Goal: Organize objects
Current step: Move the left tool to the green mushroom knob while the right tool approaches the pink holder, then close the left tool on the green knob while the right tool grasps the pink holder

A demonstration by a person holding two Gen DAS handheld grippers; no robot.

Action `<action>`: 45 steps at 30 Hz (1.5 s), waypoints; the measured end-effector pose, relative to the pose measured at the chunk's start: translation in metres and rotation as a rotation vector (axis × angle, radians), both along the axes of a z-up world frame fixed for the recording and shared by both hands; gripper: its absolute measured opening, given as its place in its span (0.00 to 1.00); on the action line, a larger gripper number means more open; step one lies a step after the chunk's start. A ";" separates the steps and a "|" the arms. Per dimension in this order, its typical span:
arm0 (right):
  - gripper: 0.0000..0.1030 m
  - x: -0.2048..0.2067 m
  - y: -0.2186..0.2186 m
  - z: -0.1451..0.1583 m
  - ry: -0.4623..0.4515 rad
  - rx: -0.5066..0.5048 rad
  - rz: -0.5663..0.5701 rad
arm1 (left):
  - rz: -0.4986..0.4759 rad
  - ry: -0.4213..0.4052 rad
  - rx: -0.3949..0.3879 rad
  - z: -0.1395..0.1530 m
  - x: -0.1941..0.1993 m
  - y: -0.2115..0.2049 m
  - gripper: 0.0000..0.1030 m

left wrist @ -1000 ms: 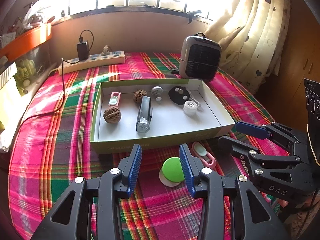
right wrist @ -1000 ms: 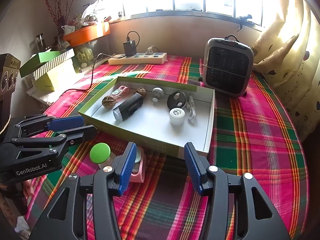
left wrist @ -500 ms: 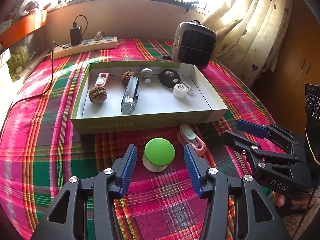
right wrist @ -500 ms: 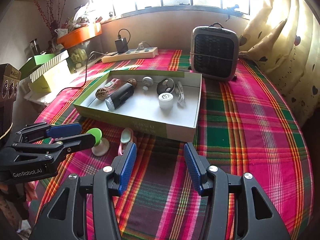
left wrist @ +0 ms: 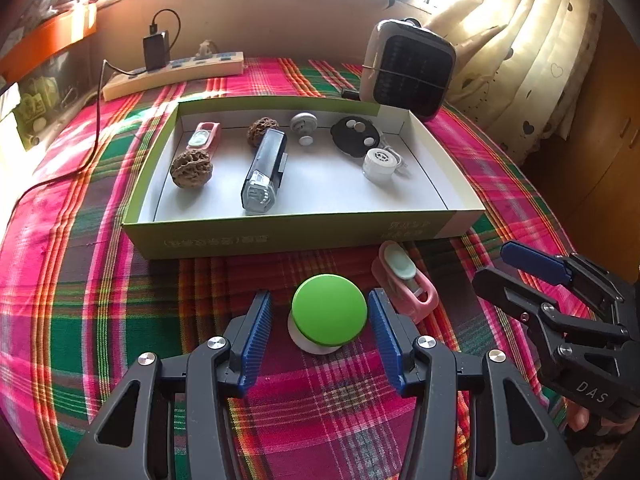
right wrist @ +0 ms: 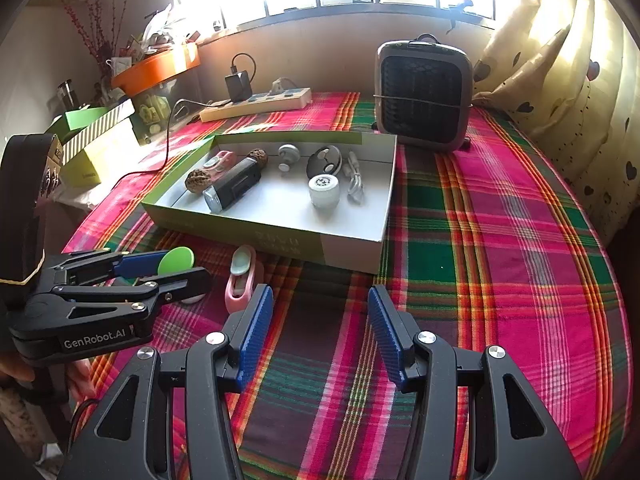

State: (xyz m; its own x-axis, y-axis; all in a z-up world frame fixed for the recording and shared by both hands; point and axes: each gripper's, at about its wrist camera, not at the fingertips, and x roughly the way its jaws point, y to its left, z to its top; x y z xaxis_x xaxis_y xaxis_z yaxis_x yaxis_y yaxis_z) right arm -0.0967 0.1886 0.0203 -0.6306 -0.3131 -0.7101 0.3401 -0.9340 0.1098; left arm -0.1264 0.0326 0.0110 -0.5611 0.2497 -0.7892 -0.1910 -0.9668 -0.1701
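Note:
A round thing with a green cap (left wrist: 329, 310) on a white base stands on the plaid cloth, just in front of the shallow green-and-white box (left wrist: 296, 236). My left gripper (left wrist: 320, 304) is open and straddles it, blue pads on either side, with a gap showing on the left. The green cap (right wrist: 176, 260) peeks out behind the left gripper (right wrist: 188, 270) in the right wrist view. A pink clip (left wrist: 404, 280) lies just to its right. My right gripper (right wrist: 320, 300) is open over bare cloth with nothing between its pads.
The box holds two walnuts, a black flashlight (left wrist: 264, 172), another pink clip, a grey knob, a black disc and a white cylinder with a cable. A small heater (left wrist: 408, 70) and a power strip (left wrist: 176, 74) sit behind it. Cartons (right wrist: 96, 148) stand at the left, curtains at the right.
My left gripper came down and forward, its jaws widened, and the green-capped thing now sits between the pads. The right gripper barely shifted.

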 end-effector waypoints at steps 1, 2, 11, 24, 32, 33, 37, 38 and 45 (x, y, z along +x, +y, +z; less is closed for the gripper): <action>0.49 0.000 0.000 0.000 -0.001 0.000 0.001 | 0.004 -0.001 -0.001 -0.001 -0.001 0.000 0.47; 0.49 0.000 0.000 0.000 -0.002 0.000 0.001 | 0.004 0.003 -0.001 -0.001 -0.001 0.000 0.47; 0.49 -0.001 -0.007 -0.002 -0.009 0.008 0.025 | 0.014 0.010 0.006 -0.001 -0.003 -0.006 0.47; 0.49 -0.001 -0.016 0.001 -0.010 0.018 0.040 | 0.032 0.011 0.001 -0.001 0.000 -0.020 0.42; 0.49 -0.002 -0.031 -0.001 -0.016 0.007 0.073 | 0.035 0.013 0.006 -0.001 0.003 -0.028 0.38; 0.49 -0.002 -0.034 -0.001 -0.016 0.013 0.080 | 0.036 0.013 0.006 0.000 0.003 -0.029 0.38; 0.49 -0.005 -0.042 -0.006 -0.026 0.028 0.099 | 0.041 0.021 0.009 0.001 0.004 -0.033 0.38; 0.49 -0.006 -0.044 -0.007 -0.031 0.030 0.101 | 0.044 0.021 0.007 0.001 0.004 -0.034 0.38; 0.49 -0.011 -0.054 -0.014 -0.044 0.052 0.112 | 0.057 0.021 -0.001 -0.002 0.003 -0.039 0.38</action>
State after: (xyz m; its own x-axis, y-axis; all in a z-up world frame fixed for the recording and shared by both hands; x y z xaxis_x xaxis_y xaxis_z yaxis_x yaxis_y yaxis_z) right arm -0.1075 0.1348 0.0066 -0.5616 -0.3420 -0.7534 0.4386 -0.8952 0.0794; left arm -0.1237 -0.0059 0.0090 -0.5907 0.2160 -0.7774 -0.1393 -0.9763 -0.1654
